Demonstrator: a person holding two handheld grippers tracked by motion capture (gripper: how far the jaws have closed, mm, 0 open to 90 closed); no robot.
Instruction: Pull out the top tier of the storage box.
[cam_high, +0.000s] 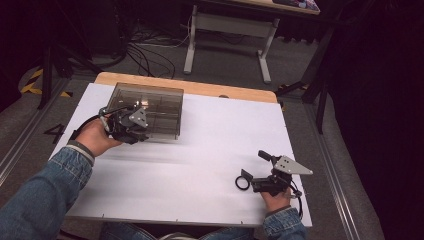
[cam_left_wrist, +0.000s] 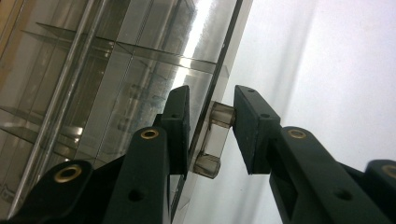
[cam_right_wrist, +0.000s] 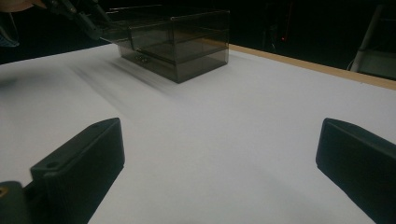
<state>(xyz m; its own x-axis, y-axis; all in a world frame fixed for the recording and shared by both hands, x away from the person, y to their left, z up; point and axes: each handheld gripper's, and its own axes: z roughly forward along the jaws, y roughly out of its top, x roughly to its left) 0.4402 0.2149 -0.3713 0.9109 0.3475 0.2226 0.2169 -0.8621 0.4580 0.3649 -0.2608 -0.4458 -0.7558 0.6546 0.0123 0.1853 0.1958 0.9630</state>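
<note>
Here the left gripper (cam_left_wrist: 211, 133) fingers straddle the box's (cam_high: 150, 109) handle (cam_left_wrist: 212, 144), not yet clenched; next, pinch and pull. Right gripper (cam_right_wrist: 219, 172), well apart from box, fingers released.

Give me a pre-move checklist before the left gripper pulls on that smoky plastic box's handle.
1. Handle sits between the left gripper jaws: ok.
2. Both pads press on the handle: cannot tell; the inner pad lies by the panel, and a gap seems to remain at the outer pad.
3. Smoky plastic box rests flat on the white table: ok.
4. Right gripper is apart from the box, jaws wide and empty: ok.
5. Right gripper braces the box against sliding: not ok.
</note>
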